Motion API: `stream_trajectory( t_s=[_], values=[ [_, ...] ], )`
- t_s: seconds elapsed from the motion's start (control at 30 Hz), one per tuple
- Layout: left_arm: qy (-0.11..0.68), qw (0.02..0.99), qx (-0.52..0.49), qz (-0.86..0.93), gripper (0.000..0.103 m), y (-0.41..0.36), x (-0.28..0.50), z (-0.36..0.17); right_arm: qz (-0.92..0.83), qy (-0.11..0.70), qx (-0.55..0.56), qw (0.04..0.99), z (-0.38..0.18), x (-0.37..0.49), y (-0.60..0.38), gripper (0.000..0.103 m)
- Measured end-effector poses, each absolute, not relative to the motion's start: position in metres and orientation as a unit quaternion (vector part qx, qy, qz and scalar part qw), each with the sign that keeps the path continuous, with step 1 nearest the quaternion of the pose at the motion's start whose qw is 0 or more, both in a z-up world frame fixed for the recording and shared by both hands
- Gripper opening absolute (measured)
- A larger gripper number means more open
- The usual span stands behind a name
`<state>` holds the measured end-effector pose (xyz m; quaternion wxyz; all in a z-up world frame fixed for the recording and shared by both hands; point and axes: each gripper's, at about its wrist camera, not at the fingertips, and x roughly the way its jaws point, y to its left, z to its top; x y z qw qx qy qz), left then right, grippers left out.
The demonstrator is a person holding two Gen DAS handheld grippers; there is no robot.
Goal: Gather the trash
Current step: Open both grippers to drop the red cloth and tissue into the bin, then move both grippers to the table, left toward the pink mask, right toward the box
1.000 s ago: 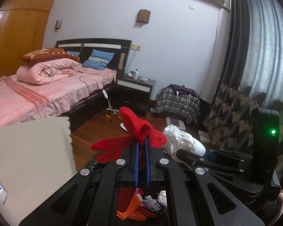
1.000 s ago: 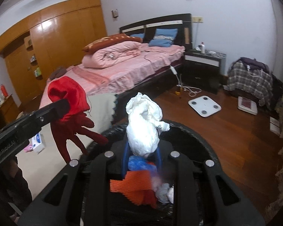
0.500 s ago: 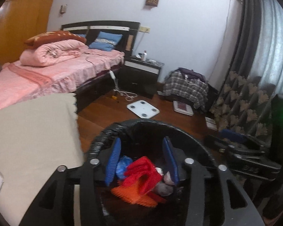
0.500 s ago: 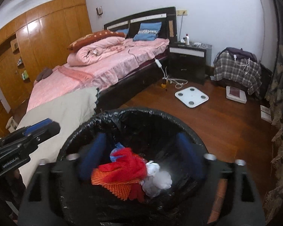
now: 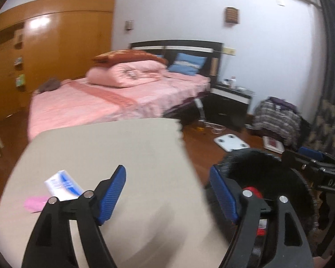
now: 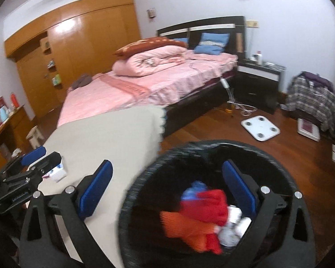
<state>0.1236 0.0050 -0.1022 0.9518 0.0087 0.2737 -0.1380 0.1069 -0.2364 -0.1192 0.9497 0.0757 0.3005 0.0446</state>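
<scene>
Left gripper (image 5: 167,192): jaws wide and empty; a second ago it held the red rag, now turned toward the worktop (image 5: 127,147)
Right gripper (image 6: 167,192): jaws wide, empty, over the bin (image 6: 252,147); its white wad is gone
Trash: red rag (image 6: 205,203) and white wad (image 6: 232,230) lie in the bin
Remaining: white packet (image 5: 63,184) and pink scrap (image 5: 34,203) on the worktop, probably next

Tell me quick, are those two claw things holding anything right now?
Left gripper: jaws open, holding nothing.
Right gripper: jaws open, holding nothing, above the black bin.
</scene>
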Motion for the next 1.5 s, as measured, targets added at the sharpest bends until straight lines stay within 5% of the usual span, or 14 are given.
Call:
stream_trajectory(
  t_s=[0.63,1.5],
  values=[
    [0.307,0.951,-0.001,0.040,0.076,0.182,0.126,-0.150,0.174,0.332,0.034,0.926,-0.154,0.182,-0.061,0.096],
    [0.339,0.936,-0.028,0.087,0.077,0.253,0.143,-0.191,0.252,0.396,-0.039,0.882,-0.214,0.216,0.061,0.096]
  ],
)
